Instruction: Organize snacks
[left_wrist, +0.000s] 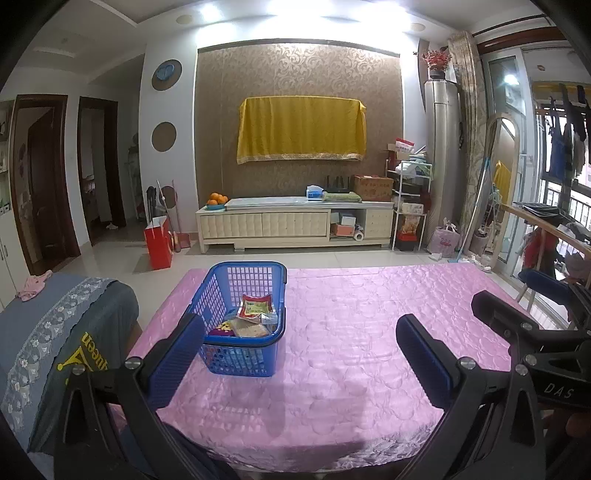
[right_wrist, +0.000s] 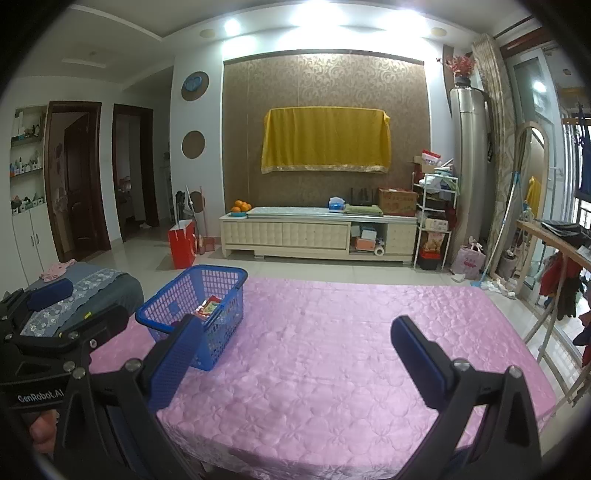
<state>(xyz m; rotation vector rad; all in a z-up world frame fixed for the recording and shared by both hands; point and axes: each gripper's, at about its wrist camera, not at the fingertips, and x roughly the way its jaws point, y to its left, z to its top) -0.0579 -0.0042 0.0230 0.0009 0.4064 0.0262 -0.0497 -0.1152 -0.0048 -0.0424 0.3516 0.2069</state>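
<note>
A blue plastic basket (left_wrist: 251, 266) stands on the left part of a table covered in pink quilted cloth (left_wrist: 369, 332). Inside it lie several snack packets, with a red and green one (left_wrist: 255, 307) on top. My left gripper (left_wrist: 299, 350) hangs open over the table's near edge, its left finger in front of the basket, and holds nothing. In the right wrist view the basket (right_wrist: 218, 270) is to the left and the packet (right_wrist: 210, 306) shows through the mesh. My right gripper (right_wrist: 295, 354) is open and empty over the cloth (right_wrist: 351, 350). Each gripper appears at the edge of the other's view.
A grey cover with lace trim (left_wrist: 55, 332) drapes furniture against the table's left side. A wooden rack with clothes (right_wrist: 554, 295) stands close on the right. Beyond the table's far edge is tiled floor, a red bag (left_wrist: 159, 243) and a cream TV cabinet (left_wrist: 295, 221).
</note>
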